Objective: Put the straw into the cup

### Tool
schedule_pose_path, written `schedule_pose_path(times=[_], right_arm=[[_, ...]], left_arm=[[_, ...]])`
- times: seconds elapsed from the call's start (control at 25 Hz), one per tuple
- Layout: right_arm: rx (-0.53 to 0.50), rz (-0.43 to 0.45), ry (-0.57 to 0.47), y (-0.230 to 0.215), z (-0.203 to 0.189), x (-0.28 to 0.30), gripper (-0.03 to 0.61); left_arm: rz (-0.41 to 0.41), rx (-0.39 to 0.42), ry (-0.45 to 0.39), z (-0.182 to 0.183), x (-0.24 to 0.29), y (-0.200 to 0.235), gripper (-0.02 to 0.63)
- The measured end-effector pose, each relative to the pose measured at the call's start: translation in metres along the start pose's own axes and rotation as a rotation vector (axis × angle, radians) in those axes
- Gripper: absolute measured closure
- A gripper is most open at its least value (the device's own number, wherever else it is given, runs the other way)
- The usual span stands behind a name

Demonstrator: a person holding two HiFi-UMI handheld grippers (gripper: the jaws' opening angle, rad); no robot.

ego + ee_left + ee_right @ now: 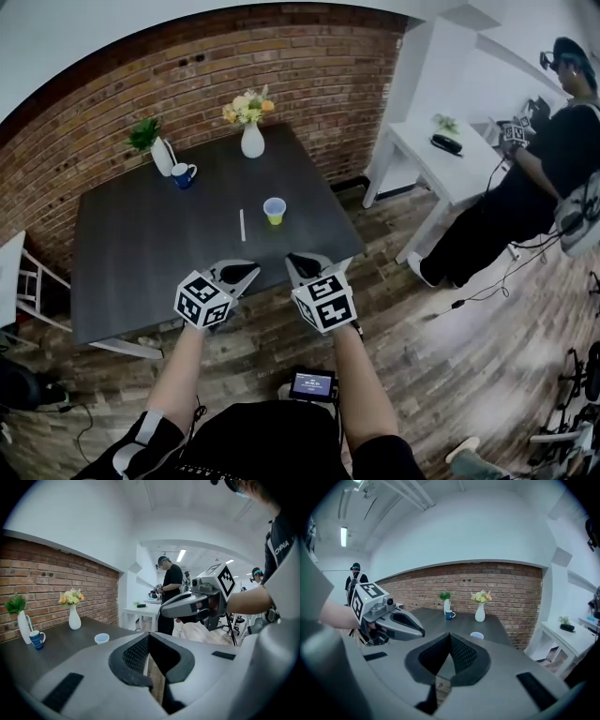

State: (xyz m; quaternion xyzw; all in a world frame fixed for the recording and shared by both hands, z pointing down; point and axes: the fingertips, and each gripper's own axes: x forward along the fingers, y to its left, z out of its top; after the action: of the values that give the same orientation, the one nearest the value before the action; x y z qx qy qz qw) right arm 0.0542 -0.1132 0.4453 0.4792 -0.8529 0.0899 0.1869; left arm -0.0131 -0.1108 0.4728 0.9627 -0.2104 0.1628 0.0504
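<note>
A dark table (141, 258) stood against a brick wall. A white straw (242, 224) lay flat near the table's middle, just left of a small clear cup (274, 210) with what looked like a yellowish base, though this was hard to tell. Both stood apart from the tools. At the near edge, the left gripper (244, 274) and right gripper (301, 265) hung side by side, each with its jaws clenched together on nothing.
</note>
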Motion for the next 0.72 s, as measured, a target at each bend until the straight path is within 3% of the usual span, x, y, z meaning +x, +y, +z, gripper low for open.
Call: schedule_pose_path(times=[0.4, 0.72], right_arm=[[-0.015, 0.081, 0.029, -0.057, 0.009, 0.041, 0.572], [-0.005, 0.118, 0.062, -0.071, 0.002, 0.078, 0.572]], left_arm=[[0.066, -0.025, 0.008, 0.025, 0.055, 0.038, 0.611], [0.102, -0.059, 0.05, 0.007, 0.066, 0.069, 0.611]])
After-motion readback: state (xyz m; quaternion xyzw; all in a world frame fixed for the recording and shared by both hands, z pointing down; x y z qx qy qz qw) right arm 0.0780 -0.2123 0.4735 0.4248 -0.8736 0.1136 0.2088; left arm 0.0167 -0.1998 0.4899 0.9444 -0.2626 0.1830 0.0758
